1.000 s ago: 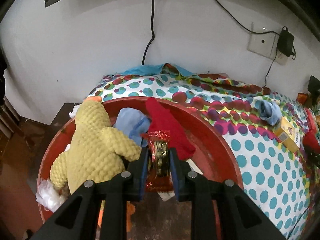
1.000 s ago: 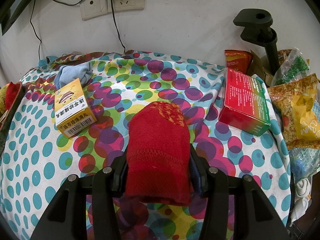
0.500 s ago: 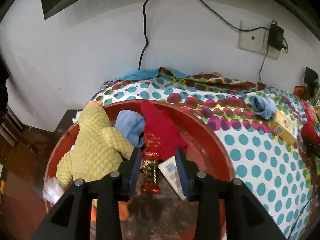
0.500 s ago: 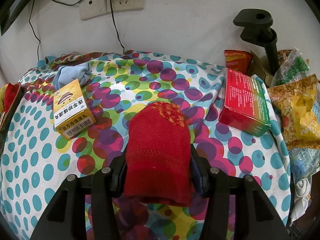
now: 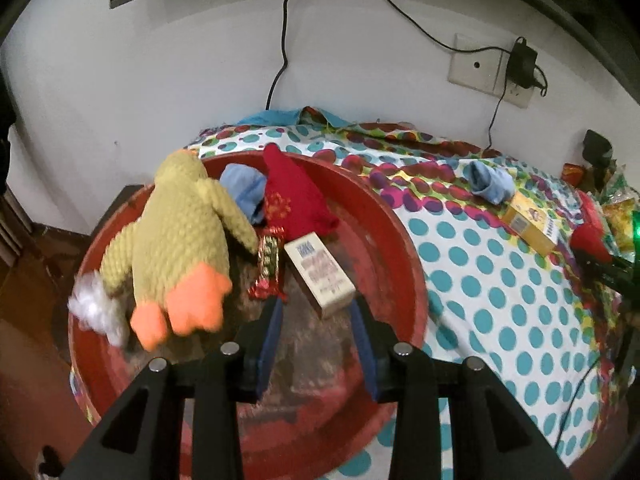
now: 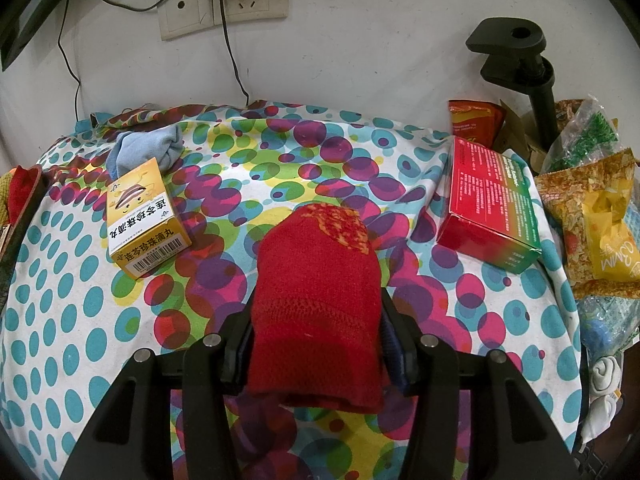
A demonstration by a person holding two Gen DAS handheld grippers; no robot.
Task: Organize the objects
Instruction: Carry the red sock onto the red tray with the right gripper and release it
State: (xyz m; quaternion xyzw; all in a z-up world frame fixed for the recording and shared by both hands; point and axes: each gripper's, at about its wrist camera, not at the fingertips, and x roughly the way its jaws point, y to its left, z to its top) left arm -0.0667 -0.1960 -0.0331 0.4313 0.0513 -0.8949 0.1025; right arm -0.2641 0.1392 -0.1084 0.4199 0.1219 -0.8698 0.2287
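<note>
Candy wrapper dropped in the basin, red sock next to go

In the red basin (image 5: 400,240) lies the candy wrapper (image 5: 269,264); the left gripper (image 5: 316,316) hangs empty, jaws just opened. The right gripper (image 6: 316,336) clamps a red sock (image 6: 320,280) over the dotted tablecloth (image 6: 60,300), likely bound leftward to the basin; white wall behind

I am reading "连芩珍珠滴丸" on the yellow box (image 6: 145,226), a barcode beneath it, and "3MM" on the yellow snack bag (image 6: 608,236).
</note>
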